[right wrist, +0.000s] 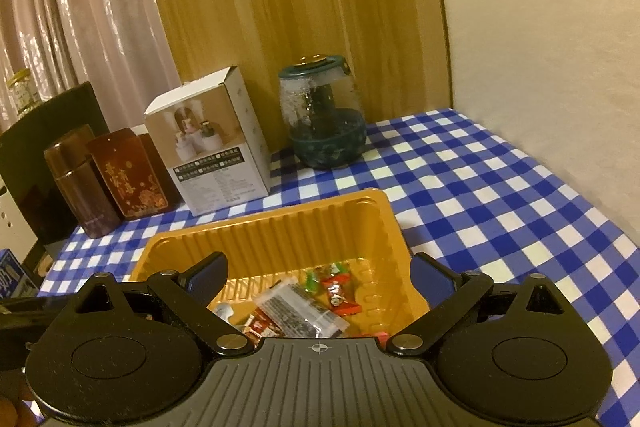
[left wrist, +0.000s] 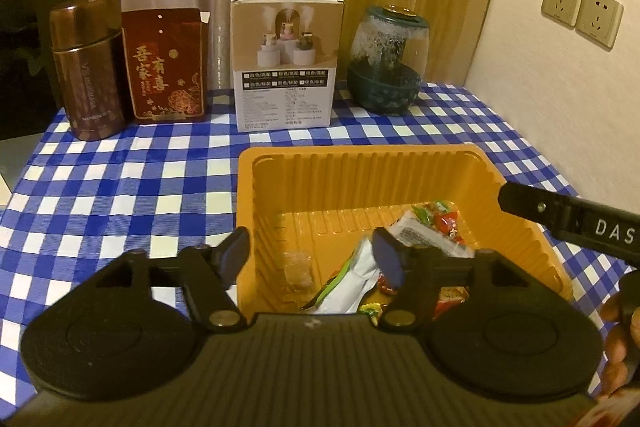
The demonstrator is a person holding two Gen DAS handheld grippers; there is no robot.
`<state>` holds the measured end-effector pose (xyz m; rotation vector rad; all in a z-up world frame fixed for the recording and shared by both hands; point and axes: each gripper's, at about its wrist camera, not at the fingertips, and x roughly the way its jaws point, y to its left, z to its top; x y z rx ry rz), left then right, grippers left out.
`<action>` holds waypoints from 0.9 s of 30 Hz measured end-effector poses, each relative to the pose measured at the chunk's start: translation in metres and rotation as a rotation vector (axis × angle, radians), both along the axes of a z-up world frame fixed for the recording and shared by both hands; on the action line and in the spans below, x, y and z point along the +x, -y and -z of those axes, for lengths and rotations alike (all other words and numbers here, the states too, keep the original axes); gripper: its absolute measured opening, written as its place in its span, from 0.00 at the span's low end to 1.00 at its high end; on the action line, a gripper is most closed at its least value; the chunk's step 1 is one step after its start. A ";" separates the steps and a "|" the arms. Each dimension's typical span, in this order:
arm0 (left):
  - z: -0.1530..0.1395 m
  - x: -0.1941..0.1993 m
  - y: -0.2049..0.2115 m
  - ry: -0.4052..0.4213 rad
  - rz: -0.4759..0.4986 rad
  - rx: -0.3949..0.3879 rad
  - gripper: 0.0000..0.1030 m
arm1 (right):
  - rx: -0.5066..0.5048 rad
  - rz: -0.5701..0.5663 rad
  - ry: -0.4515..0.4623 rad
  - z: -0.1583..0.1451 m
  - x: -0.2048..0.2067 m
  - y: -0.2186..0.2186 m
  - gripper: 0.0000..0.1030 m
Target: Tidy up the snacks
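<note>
An orange plastic tray (left wrist: 360,151) (right wrist: 280,221) sits on the blue-checked cloth and holds loose snacks. In it lie red and green candies (left wrist: 440,215) (right wrist: 340,297), a printed clear packet (left wrist: 418,235) (right wrist: 300,311), a white-green packet (left wrist: 352,285) and a small clear wrapper (left wrist: 298,267). My left gripper (left wrist: 312,255) hovers open over the tray's near left corner. Its left finger is outside the wall and its right finger just above the white-green packet, with nothing pinched. My right gripper (right wrist: 320,273) stands wide open above the tray's near side, and one of its fingers (left wrist: 560,219) shows over the tray's right rim.
Along the back stand a brown flask (left wrist: 90,67), a red gift box (left wrist: 164,67), a white carton (left wrist: 286,59) and a green glass jar (left wrist: 388,63). A wall with two sockets (left wrist: 582,11) bounds the table on the right. A person's hand (left wrist: 616,339) shows at the right edge.
</note>
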<state>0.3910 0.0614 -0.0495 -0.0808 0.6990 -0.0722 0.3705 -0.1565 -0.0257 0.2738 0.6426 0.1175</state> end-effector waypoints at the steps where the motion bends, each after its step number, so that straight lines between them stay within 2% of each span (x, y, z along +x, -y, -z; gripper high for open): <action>1: 0.000 -0.002 0.000 0.001 0.001 0.003 0.67 | -0.003 -0.001 0.000 0.000 -0.001 0.001 0.94; 11: -0.007 -0.028 0.004 0.047 -0.004 0.049 0.96 | -0.045 -0.001 0.002 -0.004 -0.022 0.009 0.94; 15: -0.009 -0.041 0.007 0.040 -0.009 0.061 1.00 | -0.055 -0.015 -0.007 -0.005 -0.036 0.009 0.94; 22: -0.020 -0.077 0.009 0.063 -0.034 0.053 1.00 | -0.064 -0.033 0.000 -0.017 -0.064 0.008 0.94; 27: -0.022 -0.101 0.014 0.042 -0.039 0.045 1.00 | -0.050 -0.055 -0.001 -0.025 -0.088 0.009 0.94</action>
